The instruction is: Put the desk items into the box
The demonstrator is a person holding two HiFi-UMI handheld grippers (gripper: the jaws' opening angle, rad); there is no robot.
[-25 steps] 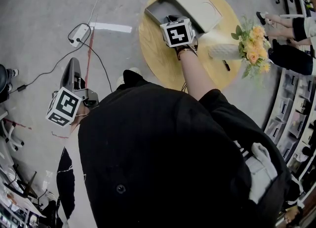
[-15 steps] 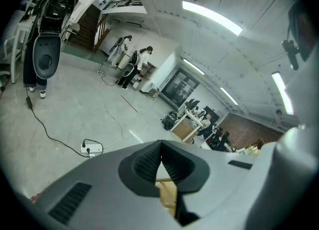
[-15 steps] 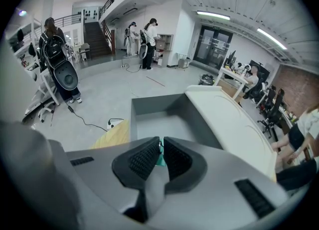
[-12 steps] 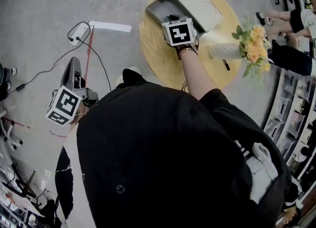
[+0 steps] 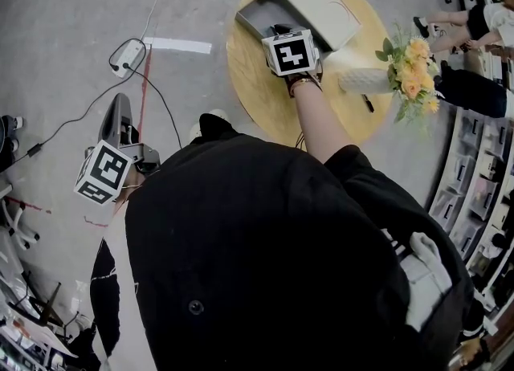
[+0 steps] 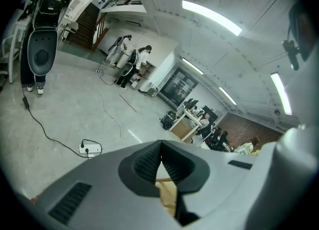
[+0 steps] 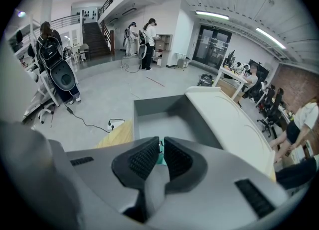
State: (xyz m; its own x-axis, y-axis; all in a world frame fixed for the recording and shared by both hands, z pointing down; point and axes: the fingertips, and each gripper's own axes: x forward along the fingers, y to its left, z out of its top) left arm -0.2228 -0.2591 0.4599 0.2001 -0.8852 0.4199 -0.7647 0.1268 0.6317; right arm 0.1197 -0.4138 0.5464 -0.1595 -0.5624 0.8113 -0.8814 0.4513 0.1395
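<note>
1. Left tongs [image 6: 160, 147]: pressed together, empty, held aside over the floor.
2. Right tongs [image 7: 161, 149]: above round wooden table [image 5: 257, 88], just short of open grey box [image 7: 149, 105]; beginning to part around small teal item [image 7: 160, 158].
3. Judged step: release into box. Next: reach further over the box cavity, spread fully, then withdraw.

The person wears a black short-sleeved top [image 5: 265, 265] with a button [image 5: 196, 307].
</note>
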